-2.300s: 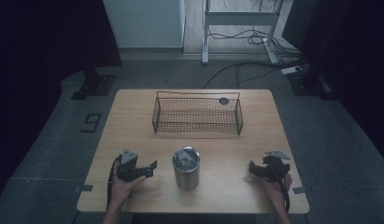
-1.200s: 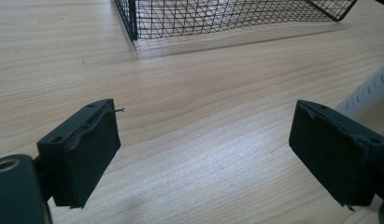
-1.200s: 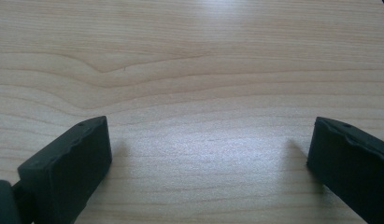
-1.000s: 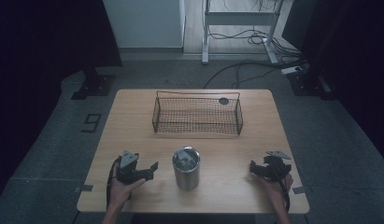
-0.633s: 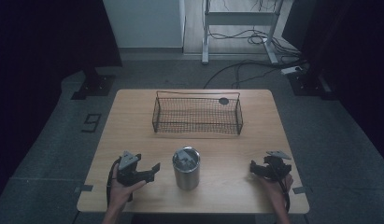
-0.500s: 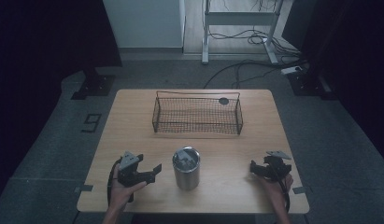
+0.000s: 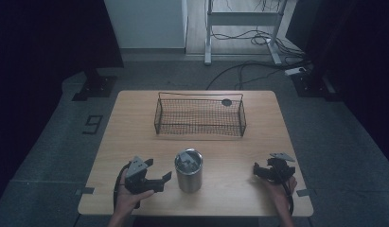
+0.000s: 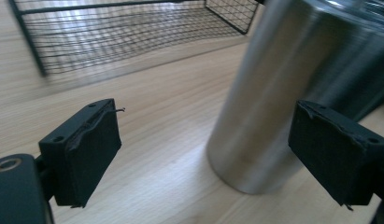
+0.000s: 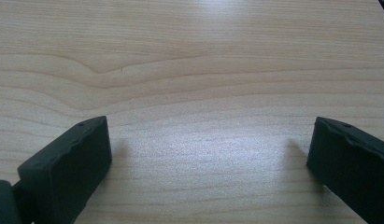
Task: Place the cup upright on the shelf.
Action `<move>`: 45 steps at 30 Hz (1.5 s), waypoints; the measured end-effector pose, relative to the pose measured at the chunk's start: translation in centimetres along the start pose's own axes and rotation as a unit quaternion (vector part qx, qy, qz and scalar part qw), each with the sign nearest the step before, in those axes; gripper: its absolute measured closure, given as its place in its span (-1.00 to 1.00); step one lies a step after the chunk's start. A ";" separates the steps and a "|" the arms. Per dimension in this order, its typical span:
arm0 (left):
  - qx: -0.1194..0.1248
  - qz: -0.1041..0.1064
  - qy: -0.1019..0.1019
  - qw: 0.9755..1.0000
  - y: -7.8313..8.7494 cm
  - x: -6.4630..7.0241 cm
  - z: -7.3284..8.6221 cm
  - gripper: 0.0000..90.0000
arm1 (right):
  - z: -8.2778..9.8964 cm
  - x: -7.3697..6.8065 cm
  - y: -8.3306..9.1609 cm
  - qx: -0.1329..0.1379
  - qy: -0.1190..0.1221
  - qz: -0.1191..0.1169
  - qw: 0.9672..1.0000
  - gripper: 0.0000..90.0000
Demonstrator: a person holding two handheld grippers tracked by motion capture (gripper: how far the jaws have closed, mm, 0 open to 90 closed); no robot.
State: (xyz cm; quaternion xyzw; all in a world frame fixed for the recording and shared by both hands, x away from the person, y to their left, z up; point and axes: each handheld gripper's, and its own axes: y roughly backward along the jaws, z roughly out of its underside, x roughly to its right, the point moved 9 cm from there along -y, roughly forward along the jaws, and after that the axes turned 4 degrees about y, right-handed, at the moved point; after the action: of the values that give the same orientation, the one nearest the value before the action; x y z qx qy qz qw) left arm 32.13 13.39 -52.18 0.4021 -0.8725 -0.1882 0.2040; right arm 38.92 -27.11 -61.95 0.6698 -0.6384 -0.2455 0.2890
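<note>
On my tabletop (image 7: 135, 123) the cup (image 7: 188, 169) stands central; basket (image 7: 199, 115) at twelve o'clock, tongs at eight (image 7: 156, 176) and four (image 7: 262, 171).

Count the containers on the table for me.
2: a wire basket at the table's far middle, and a steel cup near the front edge, between the left tool and right tool.

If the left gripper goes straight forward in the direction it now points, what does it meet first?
Probably the steel cup. The left gripper has its jaws open, and the cup stands just ahead, slightly toward one jaw, so it may strike that jaw first. The wire basket lies farther behind.
</note>
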 end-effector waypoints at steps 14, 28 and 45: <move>-0.012 0.031 -0.012 0.999 -0.8 2.0 0.3 -0.83 | 0.0 0.0 0.0 0.000 -0.001 0.000 1.000 -1.00; -0.012 0.064 -0.017 0.998 -1.5 4.1 0.1 -0.84 | 0.0 0.0 0.0 0.000 -0.001 0.000 1.000 -1.00; -0.022 0.076 -0.042 0.996 -3.3 5.8 -0.2 -0.91 | 0.0 0.0 0.0 0.000 0.000 0.000 1.000 -1.00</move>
State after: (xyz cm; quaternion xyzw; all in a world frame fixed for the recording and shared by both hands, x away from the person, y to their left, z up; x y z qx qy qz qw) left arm 30.82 6.87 -52.47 0.3219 -0.9039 -0.2080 0.1900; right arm 38.92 -27.11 -61.95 0.6699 -0.6385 -0.2453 0.2889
